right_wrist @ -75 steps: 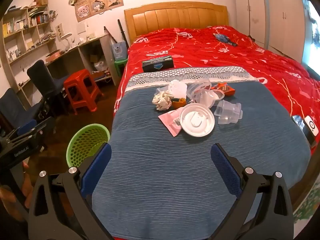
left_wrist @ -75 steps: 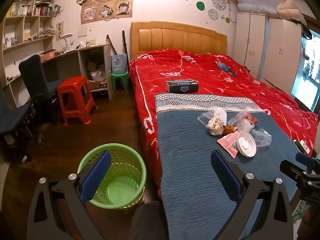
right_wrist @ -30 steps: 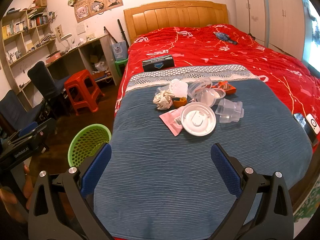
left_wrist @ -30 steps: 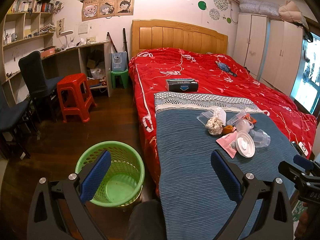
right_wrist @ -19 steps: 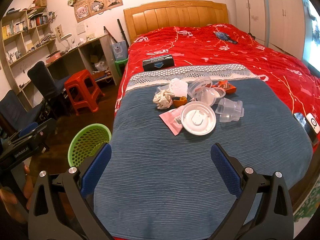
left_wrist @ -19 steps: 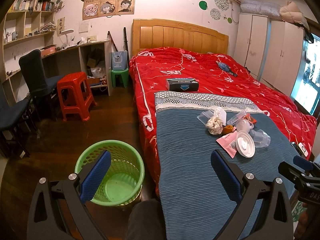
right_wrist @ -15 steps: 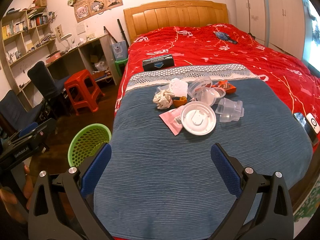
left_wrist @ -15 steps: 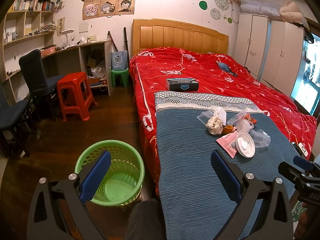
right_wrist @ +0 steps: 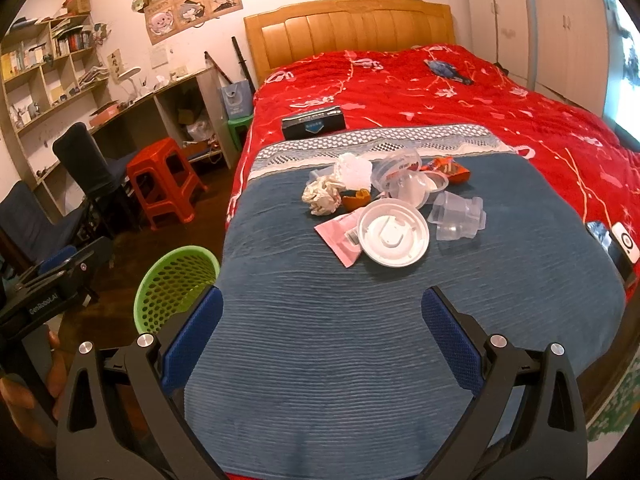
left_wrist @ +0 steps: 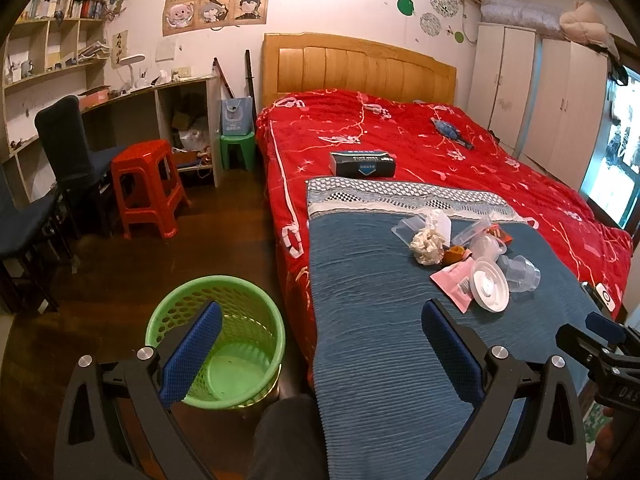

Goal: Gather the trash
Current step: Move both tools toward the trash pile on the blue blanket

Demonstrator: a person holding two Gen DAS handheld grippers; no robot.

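Note:
A heap of trash lies on the blue blanket (right_wrist: 320, 320) on the bed: a white round lid (right_wrist: 393, 235), a pink wrapper (right_wrist: 340, 236), a crumpled paper ball (right_wrist: 323, 196), clear plastic cups (right_wrist: 458, 216) and an orange snack wrapper (right_wrist: 450, 168). The same heap shows in the left wrist view, with the lid (left_wrist: 490, 286) and paper ball (left_wrist: 428, 242). A green mesh basket (left_wrist: 218, 340) stands on the floor beside the bed (right_wrist: 176, 284). My left gripper (left_wrist: 320, 344) is open above the basket and bed edge. My right gripper (right_wrist: 322, 326) is open over the blanket, short of the trash.
A dark box (right_wrist: 314, 122) and a blue object (right_wrist: 446, 68) lie on the red bedspread. A phone (right_wrist: 624, 242) sits at the blanket's right edge. A red stool (left_wrist: 146, 186), dark chairs (left_wrist: 68, 152) and a desk stand left. A knee (left_wrist: 288, 436) shows below.
Both views have hardly shifted. The trash and basket lie where they were, and both grippers stay open.

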